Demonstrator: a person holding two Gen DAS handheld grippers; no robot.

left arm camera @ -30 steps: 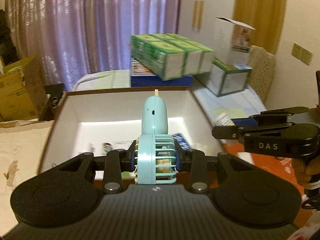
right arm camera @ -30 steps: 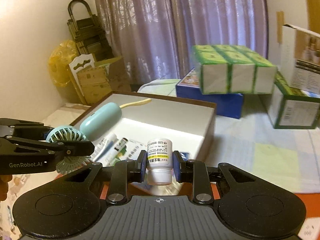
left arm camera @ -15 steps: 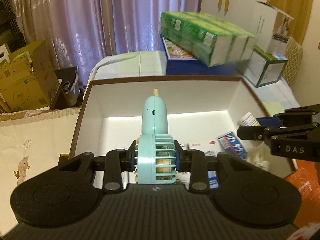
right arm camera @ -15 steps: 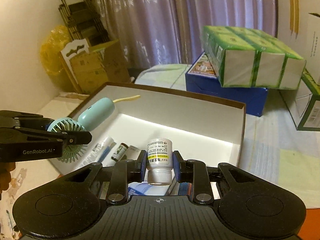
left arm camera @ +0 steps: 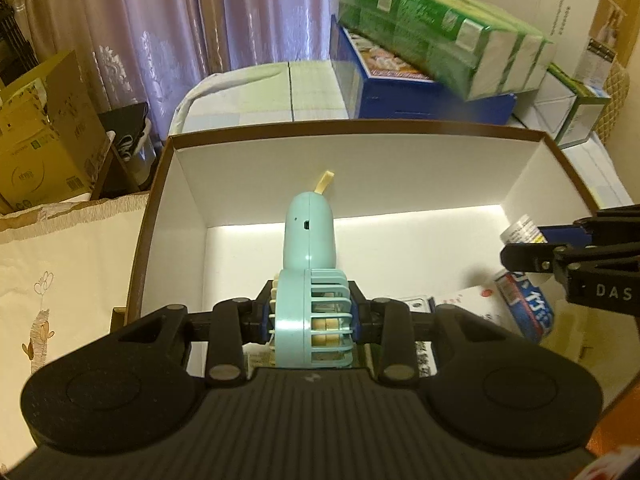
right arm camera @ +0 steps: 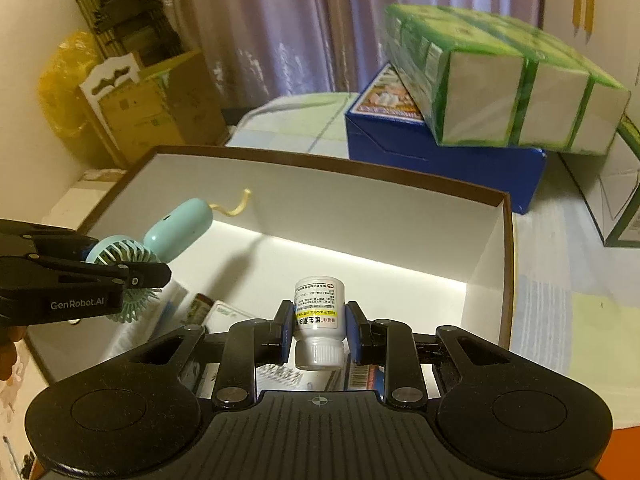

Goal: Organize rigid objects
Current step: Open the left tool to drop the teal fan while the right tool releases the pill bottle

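Both grippers advancing over the box, tilting downward

The left gripper, carrying the small mint-green plastic handheld fan, and the right gripper, carrying the white plastic pill bottle cap-down, are moving in over the brown-rimmed white cardboard box; more of its floor is showing, and the stacked green-and-white cartons are looming nearer.

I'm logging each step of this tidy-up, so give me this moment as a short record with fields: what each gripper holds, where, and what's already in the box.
left gripper: shut on the mint handheld fan, clamped at its head
right gripper: shut on the white pill bottle, cap toward the camera
position: both over the open white box
box contents: several small packages, a blue-labelled tube
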